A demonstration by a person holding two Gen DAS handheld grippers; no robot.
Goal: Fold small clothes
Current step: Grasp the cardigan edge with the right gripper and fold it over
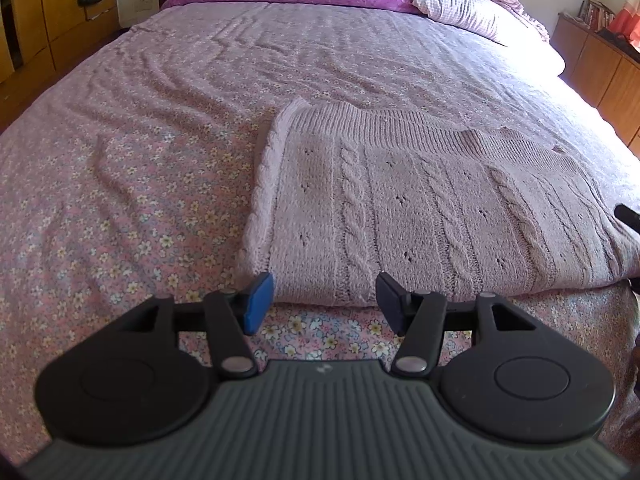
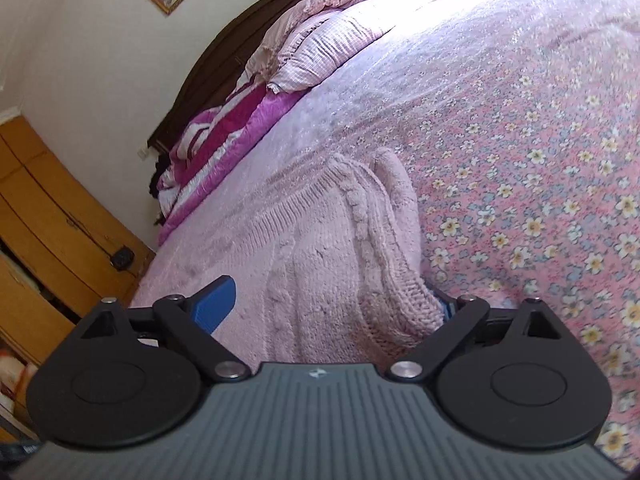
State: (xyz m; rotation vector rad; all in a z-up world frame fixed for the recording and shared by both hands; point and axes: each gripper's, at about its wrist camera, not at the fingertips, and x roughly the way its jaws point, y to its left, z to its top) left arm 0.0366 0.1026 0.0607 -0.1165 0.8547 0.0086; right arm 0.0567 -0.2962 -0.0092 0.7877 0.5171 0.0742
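Pink cable-knit sweater [image 1: 420,204] lies folded flat on the floral bedsheet [image 1: 120,200], ready for another fold. Left gripper [image 1: 324,300] half open, empty, poised at its near edge. Right gripper [image 2: 332,304] open around the sweater's side fold, not clamped.

Sunlit bedroom, wooden wardrobe [image 1: 32,20]

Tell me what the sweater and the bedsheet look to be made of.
Sweater: a chunky pale-pink knit, likely wool or acrylic yarn; cable ribs, eyelet holes and a fuzzy matte surface show.
Bedsheet: a thin woven fabric, probably cotton, matte, with a small printed flower pattern and fine wrinkles.
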